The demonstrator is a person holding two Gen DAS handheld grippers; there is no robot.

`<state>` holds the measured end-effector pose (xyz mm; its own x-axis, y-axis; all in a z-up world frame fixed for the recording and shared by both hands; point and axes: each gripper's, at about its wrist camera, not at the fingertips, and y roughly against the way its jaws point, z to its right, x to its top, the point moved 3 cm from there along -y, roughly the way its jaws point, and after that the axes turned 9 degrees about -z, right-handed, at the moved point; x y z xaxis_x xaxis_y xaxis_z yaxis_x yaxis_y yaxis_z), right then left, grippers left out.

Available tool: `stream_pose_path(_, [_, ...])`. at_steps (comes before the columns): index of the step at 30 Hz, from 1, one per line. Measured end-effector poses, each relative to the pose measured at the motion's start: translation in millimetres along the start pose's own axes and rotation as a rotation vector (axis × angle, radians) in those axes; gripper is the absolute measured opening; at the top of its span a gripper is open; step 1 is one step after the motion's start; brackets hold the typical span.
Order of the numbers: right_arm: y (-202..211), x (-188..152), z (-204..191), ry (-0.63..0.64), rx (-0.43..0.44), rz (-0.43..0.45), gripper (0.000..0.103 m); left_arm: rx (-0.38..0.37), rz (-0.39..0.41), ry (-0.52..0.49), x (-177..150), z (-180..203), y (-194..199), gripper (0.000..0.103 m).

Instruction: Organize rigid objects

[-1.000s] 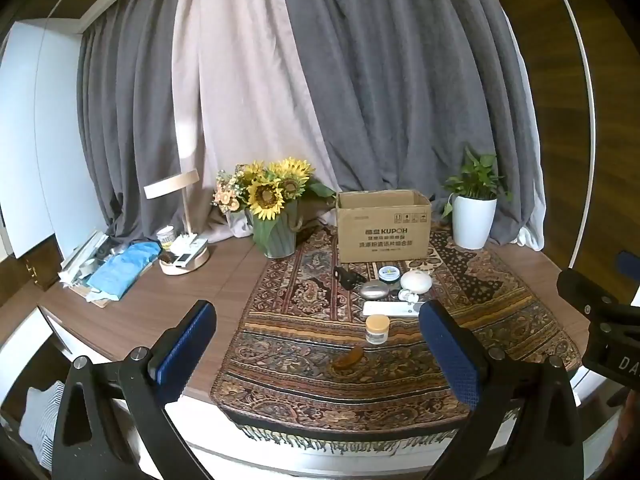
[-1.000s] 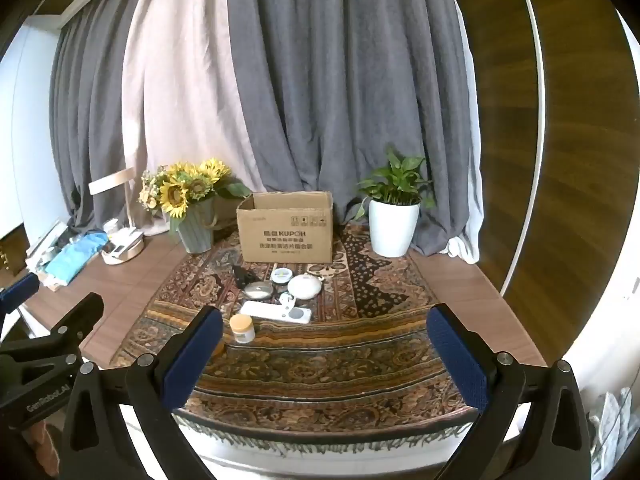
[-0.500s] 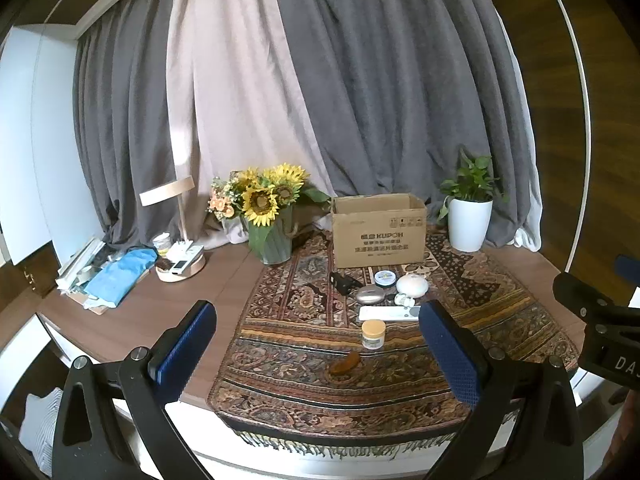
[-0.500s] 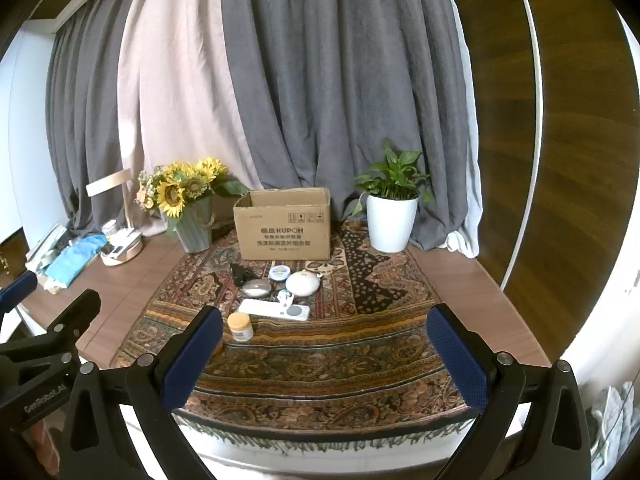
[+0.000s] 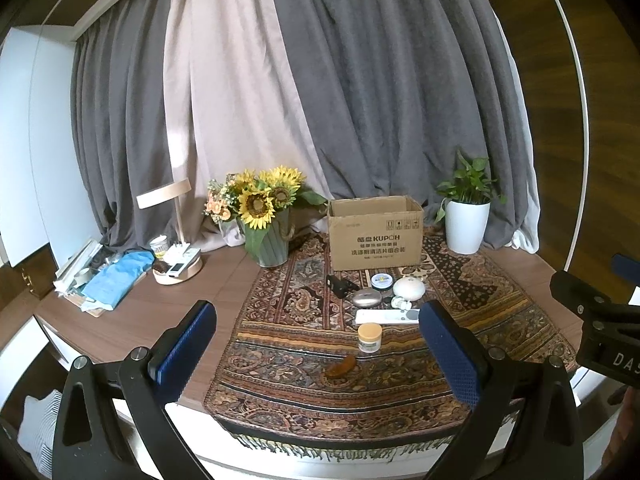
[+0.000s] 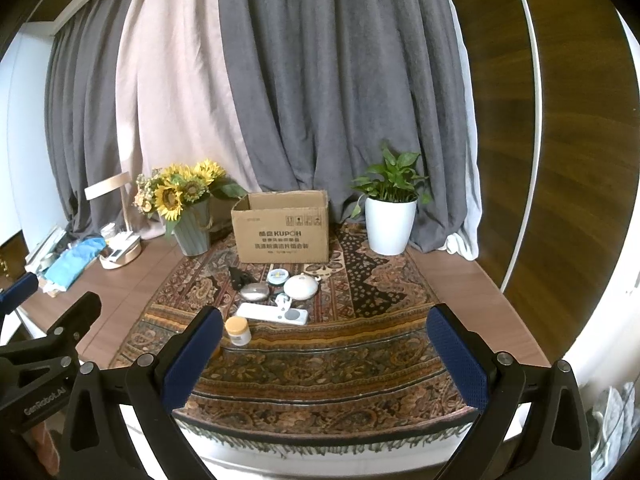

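Both grippers hover, jaws apart, off the rug's near edge.
Left gripper (image 5: 316, 344) and right gripper (image 6: 326, 348) hold nothing; cardboard box (image 6: 282, 228) stands at the rug's (image 6: 320, 380) far edge.

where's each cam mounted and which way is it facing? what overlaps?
Left wrist: sits on the left gripper, facing the rug table; both open fingers show, plus the right gripper's body at the right edge.
Right wrist: sits on the right gripper, same heading; open fingers show, left gripper's body at the left edge.
Shared: cardboard box, cream-lidded jar.
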<state>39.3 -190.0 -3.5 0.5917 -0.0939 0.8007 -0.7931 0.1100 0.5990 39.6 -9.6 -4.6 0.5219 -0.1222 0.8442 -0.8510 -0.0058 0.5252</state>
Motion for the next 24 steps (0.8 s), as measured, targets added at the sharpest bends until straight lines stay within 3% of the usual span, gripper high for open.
stream_pose_path(24, [0.3, 1.3, 0.2, 0.005, 0.004, 0.003, 0.103, -0.002, 0.010, -0.002, 7.5, 3.4, 0.6, 0.103])
